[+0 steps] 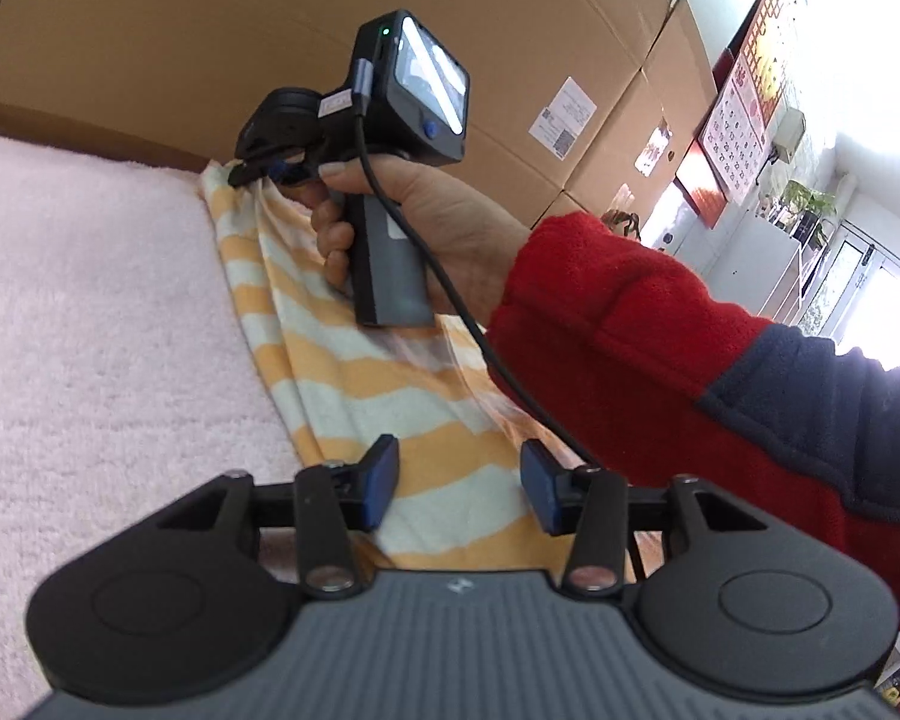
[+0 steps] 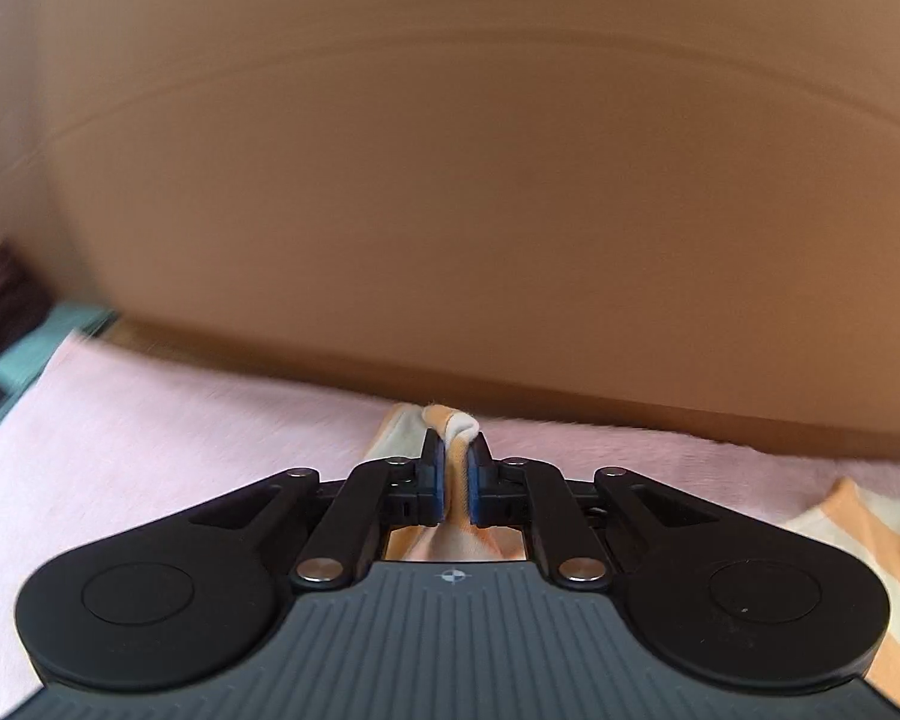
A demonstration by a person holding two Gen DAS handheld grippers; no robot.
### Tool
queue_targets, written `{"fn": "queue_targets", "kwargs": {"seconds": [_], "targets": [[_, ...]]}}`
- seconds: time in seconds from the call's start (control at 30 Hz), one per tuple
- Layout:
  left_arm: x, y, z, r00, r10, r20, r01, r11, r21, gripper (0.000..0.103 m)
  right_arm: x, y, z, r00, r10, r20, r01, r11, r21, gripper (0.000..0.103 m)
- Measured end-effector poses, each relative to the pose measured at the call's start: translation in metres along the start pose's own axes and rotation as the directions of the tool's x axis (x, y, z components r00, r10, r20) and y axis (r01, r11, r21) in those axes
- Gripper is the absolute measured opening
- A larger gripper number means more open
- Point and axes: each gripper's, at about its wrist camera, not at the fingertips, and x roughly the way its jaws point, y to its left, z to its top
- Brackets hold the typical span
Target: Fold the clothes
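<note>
Striped cloth stretched between our two claws

The orange-and-white striped garment (image 1: 354, 372) lies on the pink towel (image 1: 90, 300), its long axis running from our spread, empty left claw (image 1: 459, 489) away to our right claw (image 1: 258, 171), which pinches its far corner (image 2: 453, 423) tight near the cardboard boxes (image 1: 210, 30).

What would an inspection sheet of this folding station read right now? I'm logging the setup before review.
Surface: pink fleecy cover.
Job's things: orange-and-white striped cloth, stretched along the cover, one end pinched and lifted.
Clutter: dark and teal items at the far left edge, blurred.
Grippers: right gripper shut on the striped cloth; left gripper open above it.
Cables: black cable hanging from the right gripper's handle.
Surroundings: cardboard boxes behind, wall calendar, potted plants.
</note>
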Motion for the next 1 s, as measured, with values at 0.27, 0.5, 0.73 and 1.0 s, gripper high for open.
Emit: {"fn": "queue_targets", "kwargs": {"seconds": [0.27,0.5,0.73,1.0], "targets": [[0.001,0.001,0.002,1.0,-0.009,0.001,0.009,1.0,-0.014,0.049,-0.023,-0.026,-0.001,0.99,0.122,0.073,-0.13,0.984,0.119,0.044],[0.002,-0.001,0.002,1.0,-0.013,-0.003,0.013,1.0,-0.003,0.053,-0.074,-0.047,-0.021,0.971,0.235,0.032,-0.238,0.959,0.153,0.015],[0.003,-0.011,0.001,1.0,0.026,-0.007,-0.026,0.998,0.052,0.053,-0.042,-0.022,-0.035,0.977,0.204,-0.066,-0.198,0.976,0.093,0.0],[0.004,-0.015,0.001,0.999,0.044,-0.006,-0.044,0.996,0.079,0.054,-0.078,-0.033,-0.035,0.96,0.276,-0.036,-0.27,0.955,0.124,0.015]]}}
